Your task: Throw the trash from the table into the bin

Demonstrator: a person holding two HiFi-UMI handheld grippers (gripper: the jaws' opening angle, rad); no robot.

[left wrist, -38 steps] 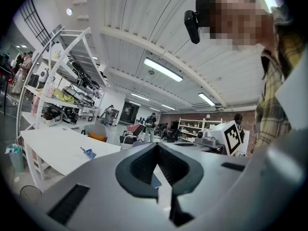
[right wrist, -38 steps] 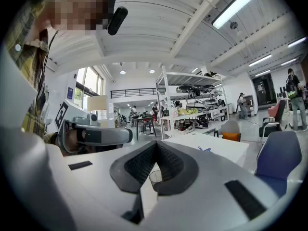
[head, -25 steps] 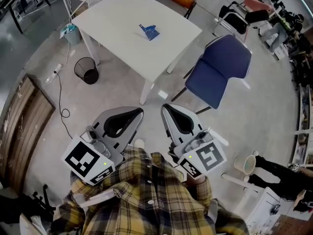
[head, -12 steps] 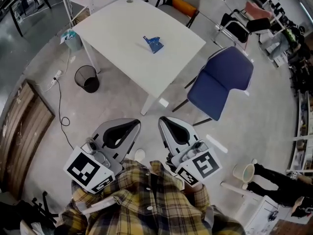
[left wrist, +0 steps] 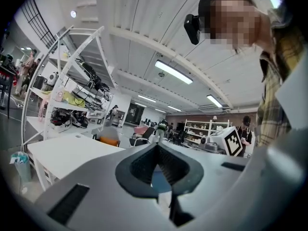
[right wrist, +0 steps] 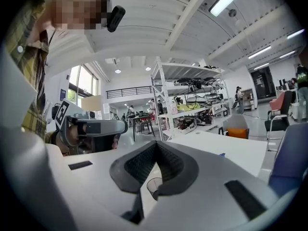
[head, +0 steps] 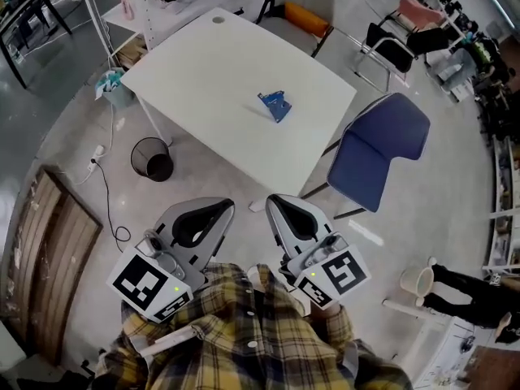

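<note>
The person is closing in on the bench (head: 203, 71). Compared with the head view a second ago, the bench, the blue crumpled trash (head: 275, 105) lying on it and the black mesh bin (head: 152, 158) on the floor are all sitting lower in the picture, nearer the two tools. The near corner of the bench is now coming almost up to the tool tips. For the task, this looks like the walk-up still going on: nothing is being picked up yet. The trash is lying untouched near the middle of the bench, toward the side where the blue chair (head: 378, 157) is standing, well apart from both tools. The bin is waiting on the floor beside the bench leg on the left.

The left tool (head: 230, 205) and the right tool (head: 273, 201) are being carried side by side, close in front of the checked shirt, with their marker cubes toward the body. Both are pointing forward at the bench, roughly level, the right one seeming to dip slightly. In each tool's own view the jaw tips are meeting, so both tools are clenched and gripping nothing. The right tool's view is taking in the bench top with the blue scrap far off, and the bin is showing through the gap under its tips. One tool will probably need to unclench before reaching for the trash
</note>
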